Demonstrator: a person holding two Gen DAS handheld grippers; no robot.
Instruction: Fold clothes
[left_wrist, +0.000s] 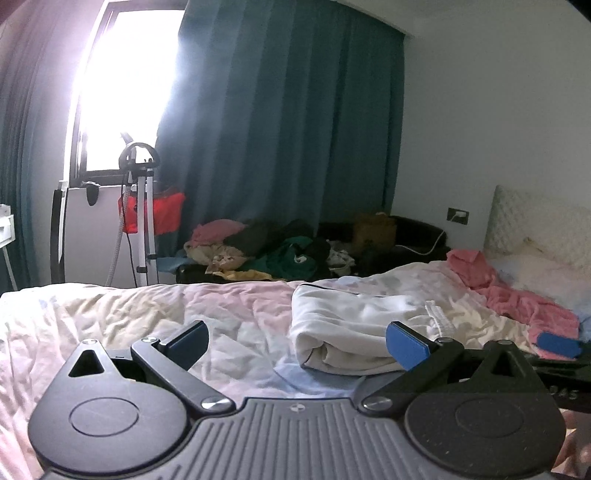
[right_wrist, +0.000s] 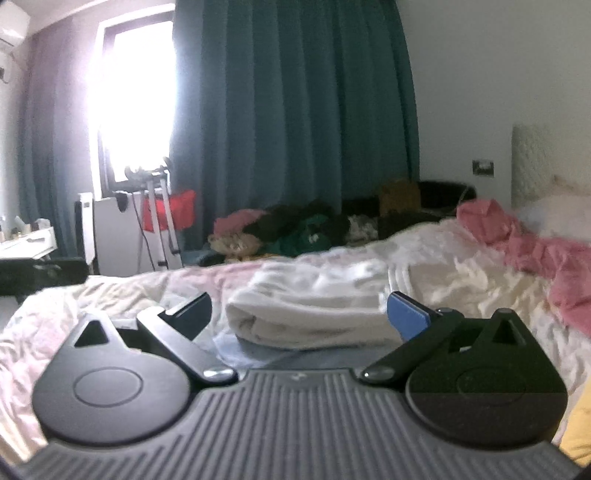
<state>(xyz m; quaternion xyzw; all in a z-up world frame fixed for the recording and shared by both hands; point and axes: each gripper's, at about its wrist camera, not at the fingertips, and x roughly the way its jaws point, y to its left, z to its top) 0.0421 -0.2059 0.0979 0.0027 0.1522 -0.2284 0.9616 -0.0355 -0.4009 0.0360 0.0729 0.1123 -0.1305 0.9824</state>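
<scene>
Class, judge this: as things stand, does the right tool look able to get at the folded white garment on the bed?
Probably yes. The right tool is open and points at the folded white garment, with only bare bedsheet between them.

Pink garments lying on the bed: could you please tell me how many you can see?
1: a crumpled pink garment lies on the bed near the headboard, right of the folded white garment. It may be more than one piece bunched together.
</scene>
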